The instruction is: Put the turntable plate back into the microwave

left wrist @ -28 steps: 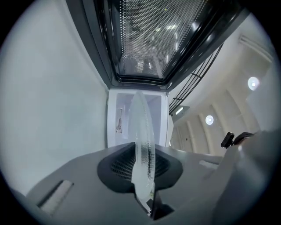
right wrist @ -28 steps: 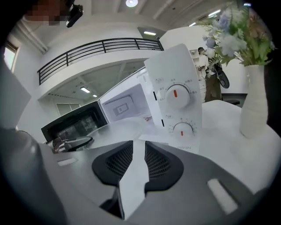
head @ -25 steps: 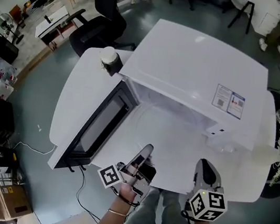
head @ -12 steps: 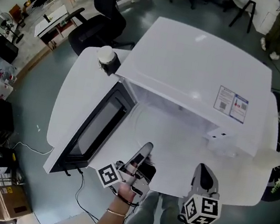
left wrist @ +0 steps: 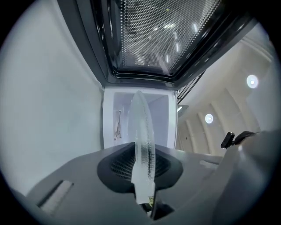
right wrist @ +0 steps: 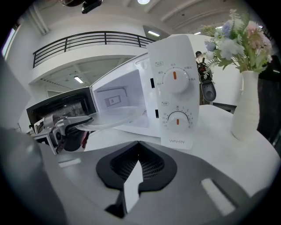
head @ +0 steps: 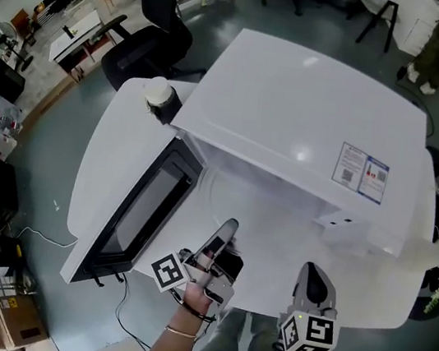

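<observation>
Firmly, the left gripper [head: 230,229] had its jaws nipped nearly together on the near edge of the clear round glass turntable plate [right wrist: 112,117]. The plate lay level and reached from the jaws into the mouth of the white countertop microwave [head: 312,119]. The black-framed door with the mesh window [head: 144,204] stood swung wide at the left. Alongside, the right gripper [head: 313,275] hovered over the round white table [head: 112,144], jaws together with nothing between them, pointing at the control panel with two orange-marked dials [right wrist: 175,99]. Right of that panel stood a white vase of pale flowers [right wrist: 246,110].
</observation>
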Motion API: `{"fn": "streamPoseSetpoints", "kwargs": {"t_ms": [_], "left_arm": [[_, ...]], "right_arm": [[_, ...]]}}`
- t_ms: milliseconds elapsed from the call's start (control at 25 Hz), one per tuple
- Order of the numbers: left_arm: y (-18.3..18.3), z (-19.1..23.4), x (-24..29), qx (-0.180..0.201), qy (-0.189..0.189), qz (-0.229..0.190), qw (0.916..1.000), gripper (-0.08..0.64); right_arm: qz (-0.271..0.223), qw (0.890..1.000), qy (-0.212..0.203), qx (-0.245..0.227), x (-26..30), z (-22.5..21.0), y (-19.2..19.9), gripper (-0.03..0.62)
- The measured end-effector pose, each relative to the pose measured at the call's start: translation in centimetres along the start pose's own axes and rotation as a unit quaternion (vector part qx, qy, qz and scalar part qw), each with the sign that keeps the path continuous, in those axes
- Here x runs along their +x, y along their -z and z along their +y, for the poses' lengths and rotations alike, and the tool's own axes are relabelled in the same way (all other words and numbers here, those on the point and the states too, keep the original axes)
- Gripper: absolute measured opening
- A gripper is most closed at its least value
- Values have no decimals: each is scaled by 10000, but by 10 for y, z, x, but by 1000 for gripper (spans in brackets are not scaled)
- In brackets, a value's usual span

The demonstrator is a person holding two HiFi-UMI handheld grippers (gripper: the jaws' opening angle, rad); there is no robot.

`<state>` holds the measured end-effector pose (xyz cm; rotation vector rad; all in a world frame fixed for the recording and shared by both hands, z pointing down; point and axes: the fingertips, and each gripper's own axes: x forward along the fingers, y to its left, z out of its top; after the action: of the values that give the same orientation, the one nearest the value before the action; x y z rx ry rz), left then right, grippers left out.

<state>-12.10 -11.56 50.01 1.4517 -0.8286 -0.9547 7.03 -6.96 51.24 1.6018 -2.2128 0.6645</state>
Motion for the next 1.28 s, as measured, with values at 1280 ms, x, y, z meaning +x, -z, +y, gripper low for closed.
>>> {"fn": "streamPoseSetpoints", "kwargs": {"t_ms": [1280], "left_arm": [[-18, 10, 77, -78, -9, -23, 10000, 43]], "right_arm": [[389, 9992, 36, -36, 15, 0, 18, 11]]}}
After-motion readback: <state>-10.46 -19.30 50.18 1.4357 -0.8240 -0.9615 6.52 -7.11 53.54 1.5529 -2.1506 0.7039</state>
